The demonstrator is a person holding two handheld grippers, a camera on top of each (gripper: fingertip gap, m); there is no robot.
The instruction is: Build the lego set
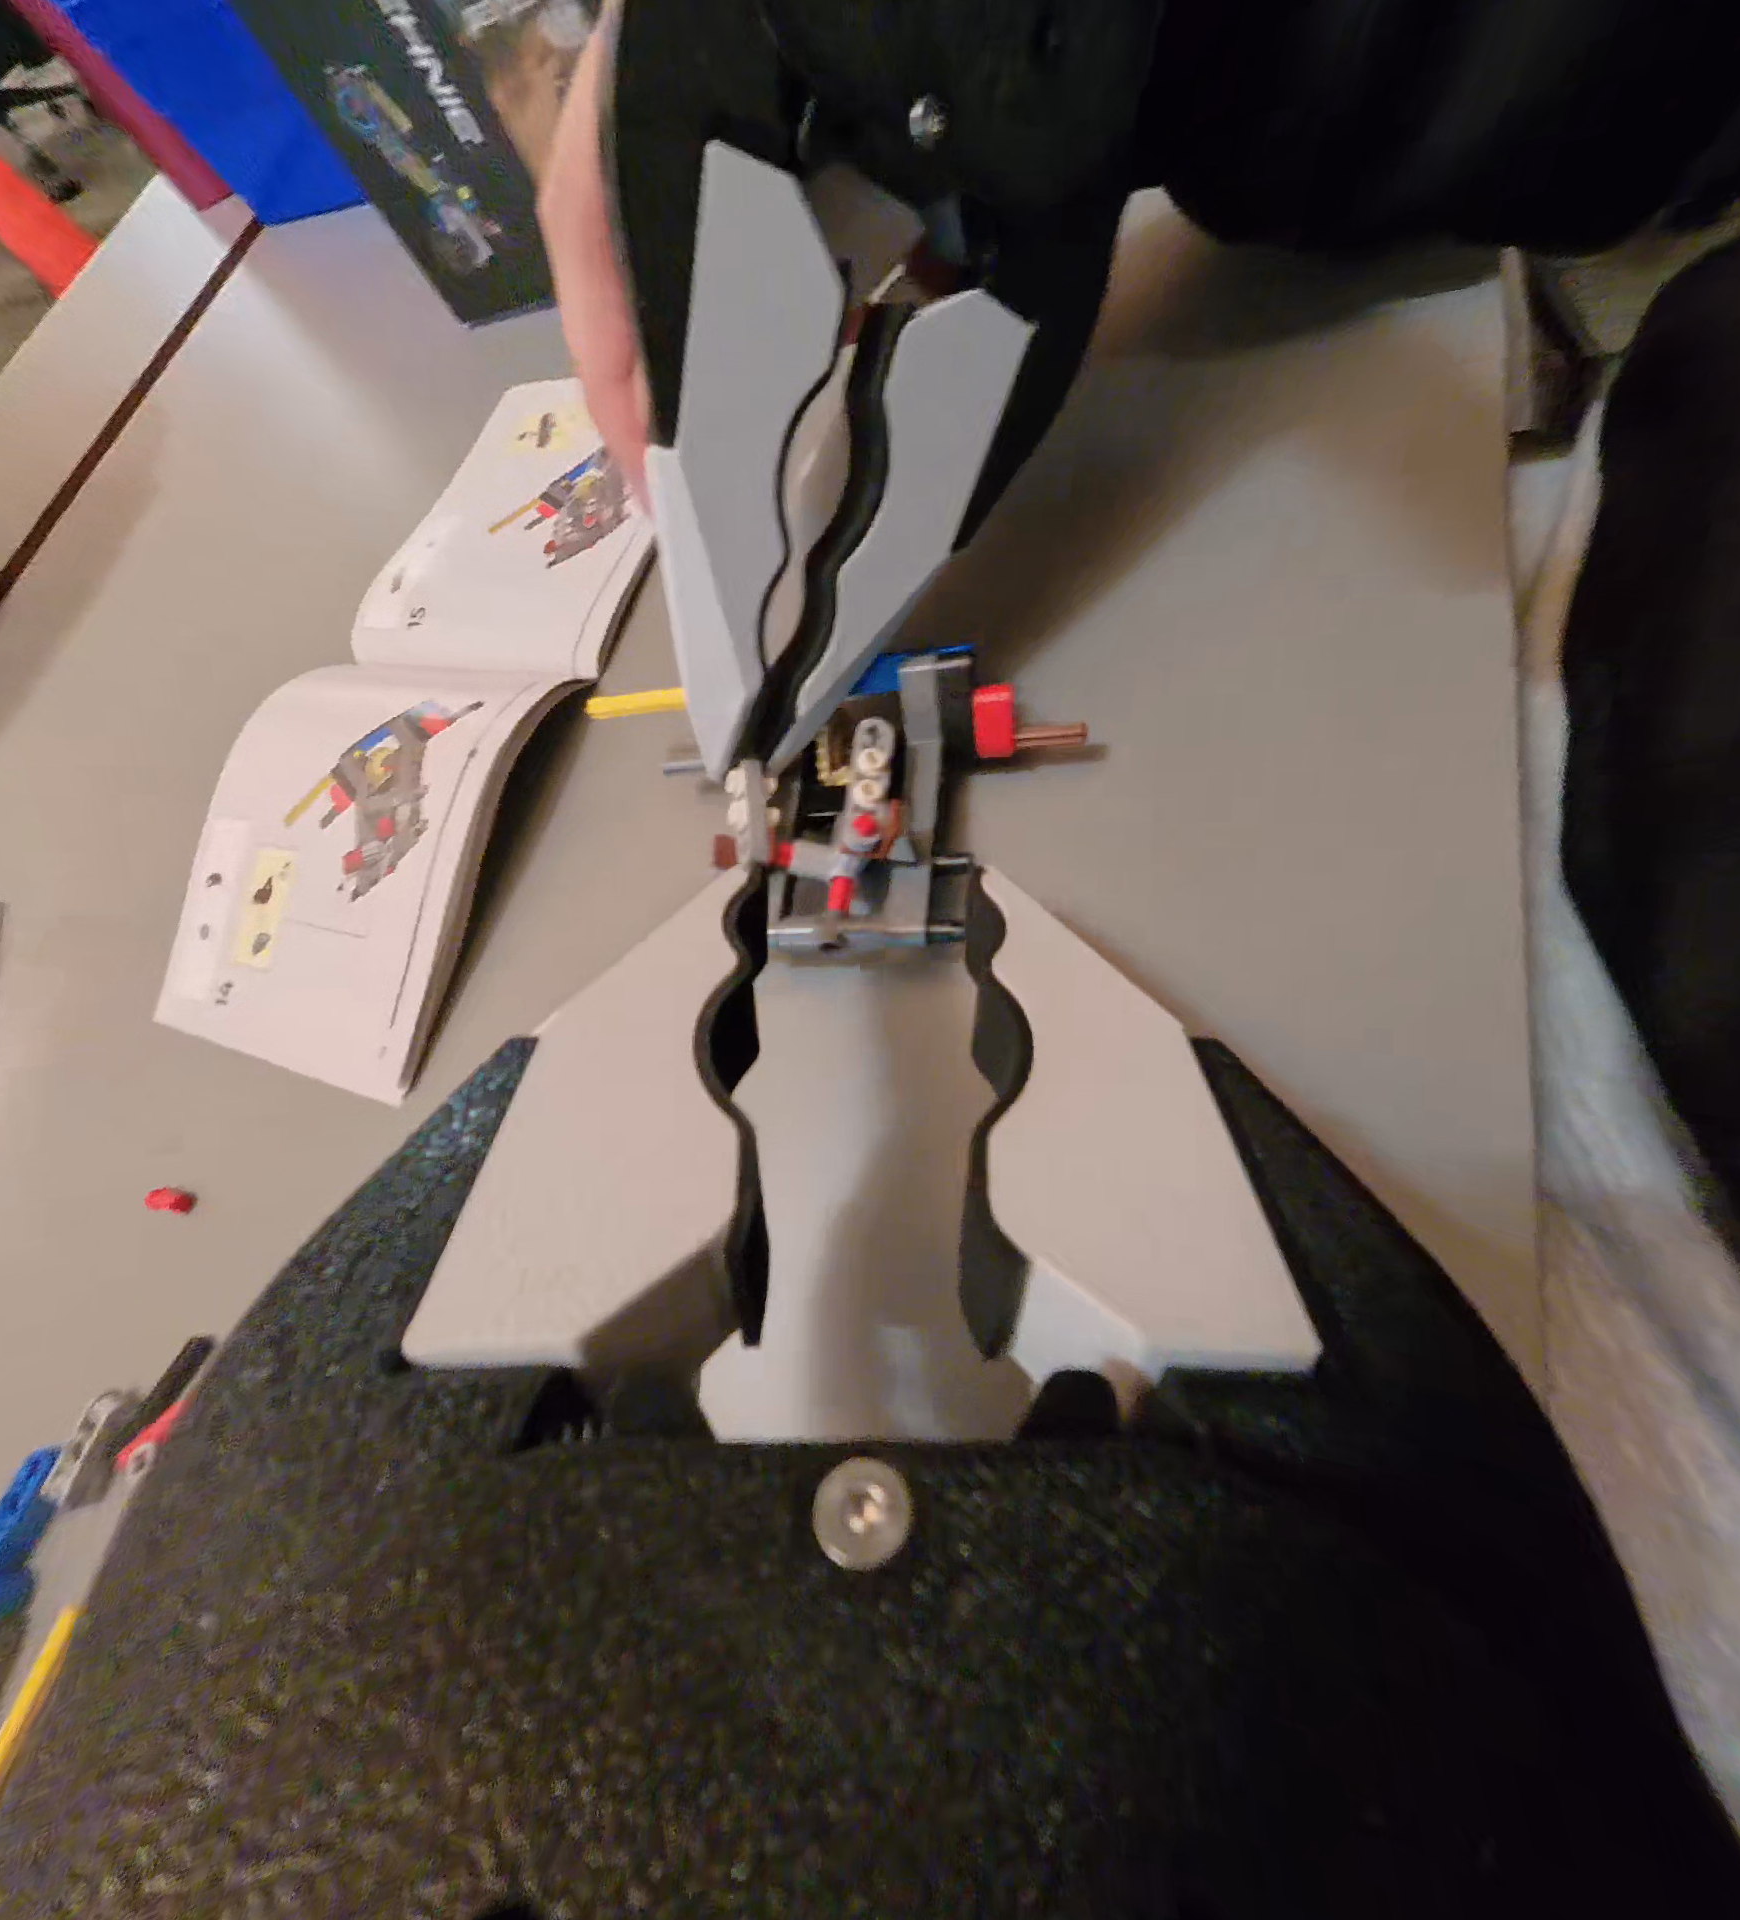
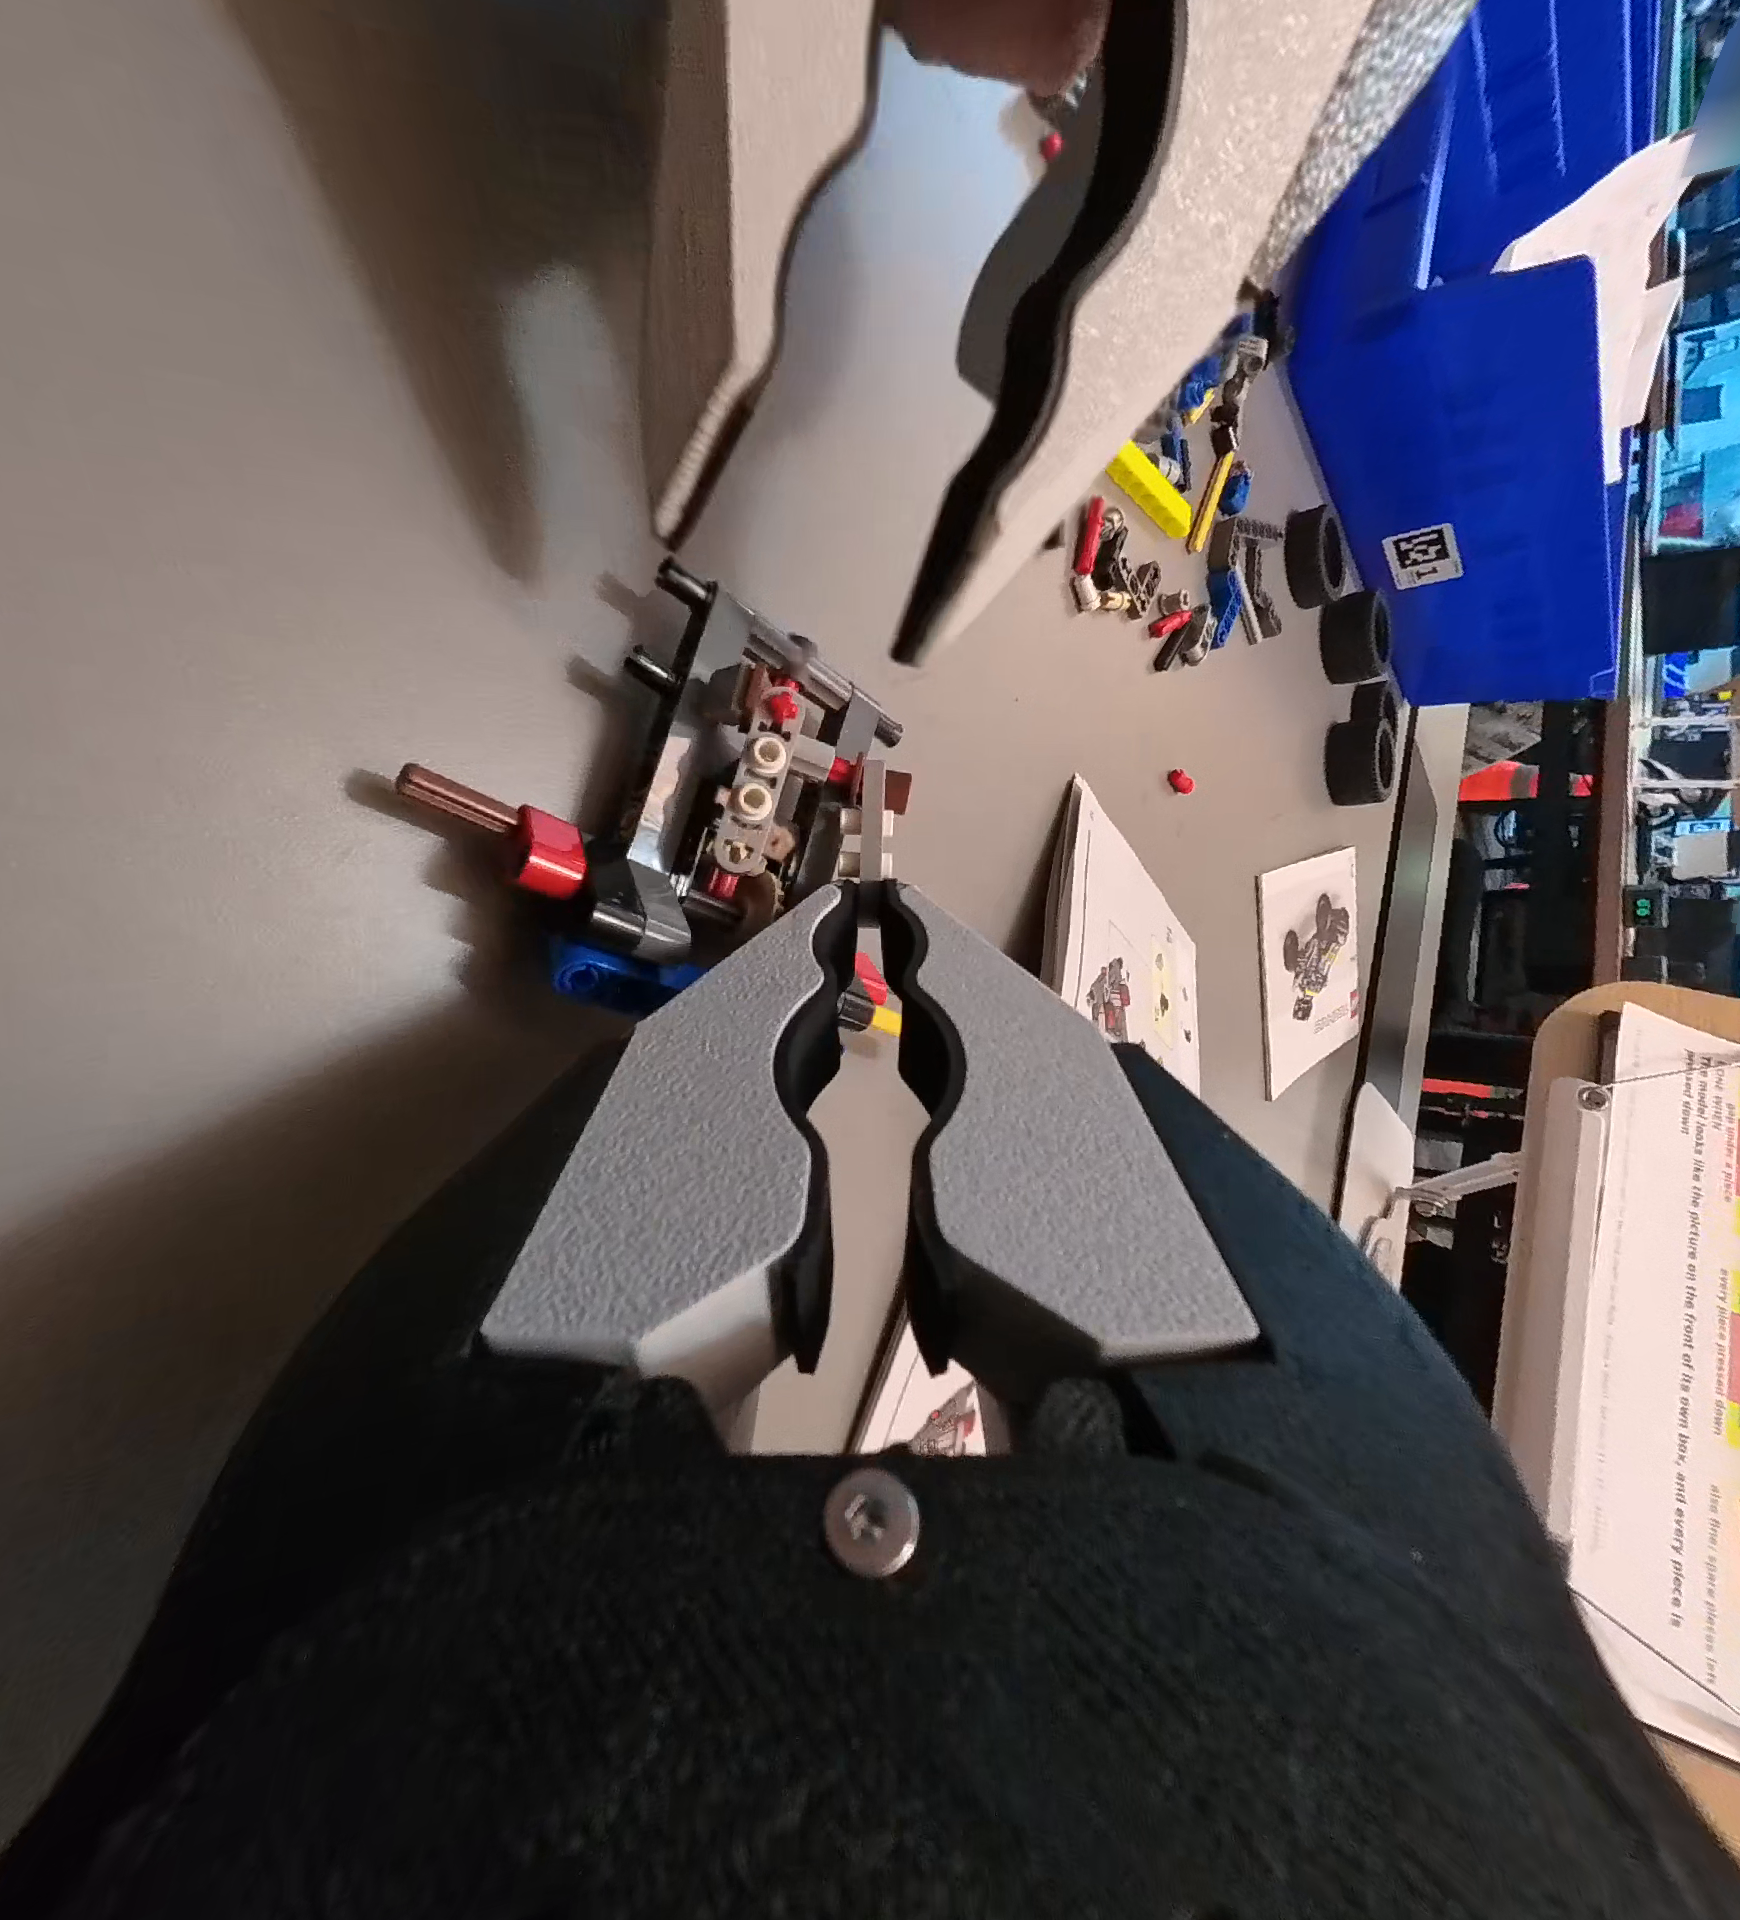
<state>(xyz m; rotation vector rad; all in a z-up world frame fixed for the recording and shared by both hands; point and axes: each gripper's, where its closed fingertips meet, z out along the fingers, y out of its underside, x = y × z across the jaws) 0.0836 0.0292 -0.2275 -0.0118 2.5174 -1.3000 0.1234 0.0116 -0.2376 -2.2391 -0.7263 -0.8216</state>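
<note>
The partly built lego model (image 1: 861, 821), a grey and black frame with a red knob on a brown axle, lies on the table; it also shows in the right wrist view (image 2: 741, 769). My left gripper (image 1: 863, 904) has its jaws set wide around the model's near end, and the fingertips (image 2: 902, 649) touch its sides. My right gripper (image 2: 871, 894) is shut on a small grey piece (image 2: 876, 821) with tan pins and a brown end. It holds the piece against the model's side. In the left wrist view the right gripper (image 1: 757, 753) comes down from above with that piece (image 1: 750, 805).
An open instruction booklet (image 1: 378, 831) lies left of the model, with a yellow axle (image 1: 632, 703) beside it. A loose red piece (image 1: 170, 1200) lies on the table. A pile of loose parts (image 2: 1188, 540), black tyres (image 2: 1354, 634), a blue bin (image 2: 1468, 416) and a leaflet (image 2: 1307, 966) sit farther off. Tip to tip, the grippers are about 5 cm apart.
</note>
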